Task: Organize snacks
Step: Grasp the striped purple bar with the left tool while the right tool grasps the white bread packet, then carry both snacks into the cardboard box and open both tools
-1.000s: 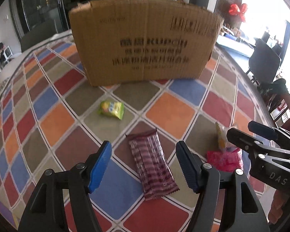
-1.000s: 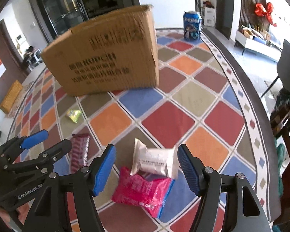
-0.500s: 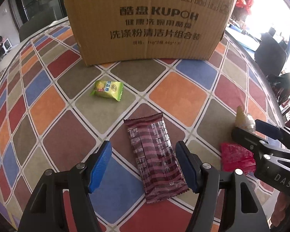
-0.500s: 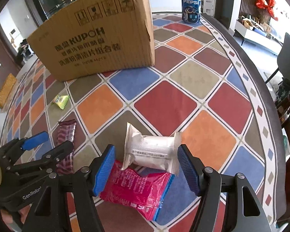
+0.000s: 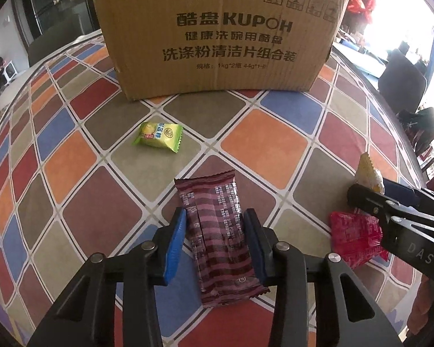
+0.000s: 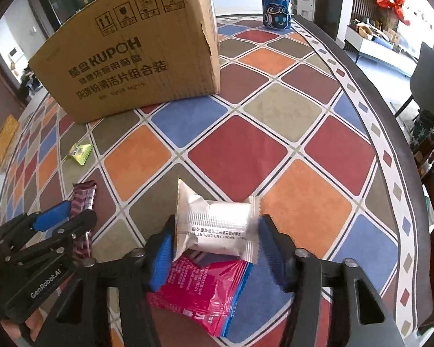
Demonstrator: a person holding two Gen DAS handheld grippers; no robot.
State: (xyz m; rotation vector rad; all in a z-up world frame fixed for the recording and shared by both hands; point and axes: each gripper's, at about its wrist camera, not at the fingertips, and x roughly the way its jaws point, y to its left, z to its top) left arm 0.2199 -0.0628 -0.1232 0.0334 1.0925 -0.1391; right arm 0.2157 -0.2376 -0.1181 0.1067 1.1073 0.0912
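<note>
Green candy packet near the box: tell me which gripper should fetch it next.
Left. The green candy packet lies just ahead of the left gripper, though its jaws have just been closing around the striped maroon bar. The right gripper sits farther off, straddling the white packet.

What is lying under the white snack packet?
Under the white snack packet lies a pink snack bag, which it partly overlaps. The covered top edge of the pink bag cannot be seen. Under both is the checkered tablecloth.
</note>
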